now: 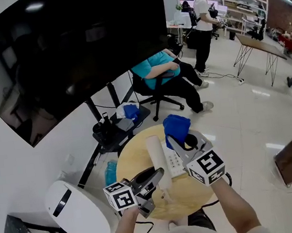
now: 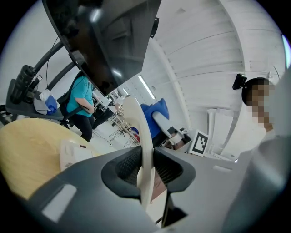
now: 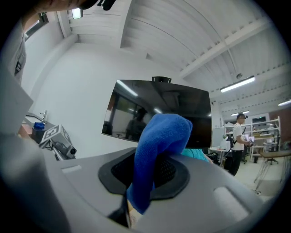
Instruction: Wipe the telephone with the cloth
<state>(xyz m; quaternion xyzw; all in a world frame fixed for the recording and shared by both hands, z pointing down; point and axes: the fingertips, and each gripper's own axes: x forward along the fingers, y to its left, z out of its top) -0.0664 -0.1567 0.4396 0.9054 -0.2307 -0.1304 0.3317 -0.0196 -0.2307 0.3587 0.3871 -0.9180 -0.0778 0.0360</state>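
Observation:
A white handset (image 1: 156,157) is raised over the round wooden table (image 1: 132,161), clamped between the jaws of my left gripper (image 1: 155,177). In the left gripper view the handset (image 2: 141,136) stands on edge between the dark pads. The white telephone base (image 1: 174,161) lies on the table right beside it and shows as the telephone base (image 2: 72,152) from the left gripper. My right gripper (image 1: 177,142) is shut on a blue cloth (image 1: 177,127), held just past the handset's far end. The cloth (image 3: 159,145) bulges out of the right jaws.
A large dark screen (image 1: 74,48) on a black stand hangs over the table's far side. A white rounded unit (image 1: 76,211) sits at the lower left. A person in teal (image 1: 161,68) sits on an office chair behind the table; another person (image 1: 202,16) stands farther back.

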